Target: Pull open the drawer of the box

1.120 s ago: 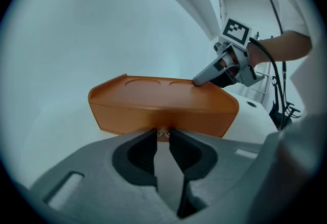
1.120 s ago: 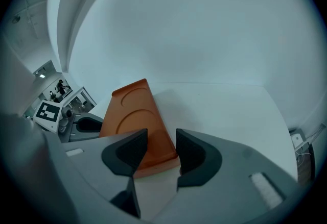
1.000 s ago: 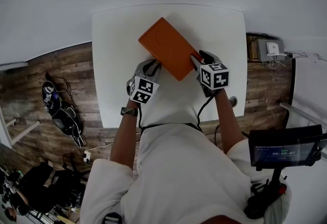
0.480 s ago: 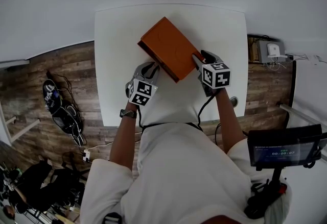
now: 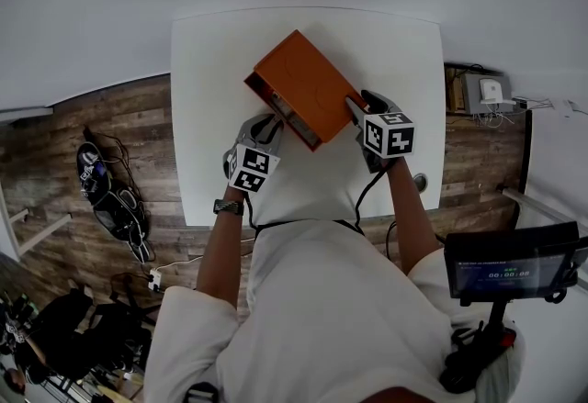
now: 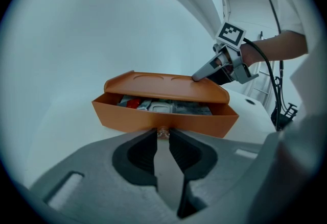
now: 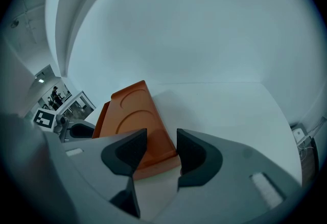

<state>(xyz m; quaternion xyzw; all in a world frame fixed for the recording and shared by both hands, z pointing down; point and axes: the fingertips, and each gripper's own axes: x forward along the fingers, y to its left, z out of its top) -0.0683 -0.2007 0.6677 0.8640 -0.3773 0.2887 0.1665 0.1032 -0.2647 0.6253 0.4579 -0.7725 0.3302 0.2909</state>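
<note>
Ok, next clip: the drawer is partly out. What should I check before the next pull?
1. Left gripper shut on the drawer's clear knob: ok.
2. Right gripper bracing the box, jaws clamped on its near corner: ok.
3. Drawer open a gap, front running level under the box top: ok.
4. Table bare along the drawer's path: ok.
5. Contents lying below the drawer's rim: ok.
6. How far the drawer can slide before it drops out: cannot tell.
</note>
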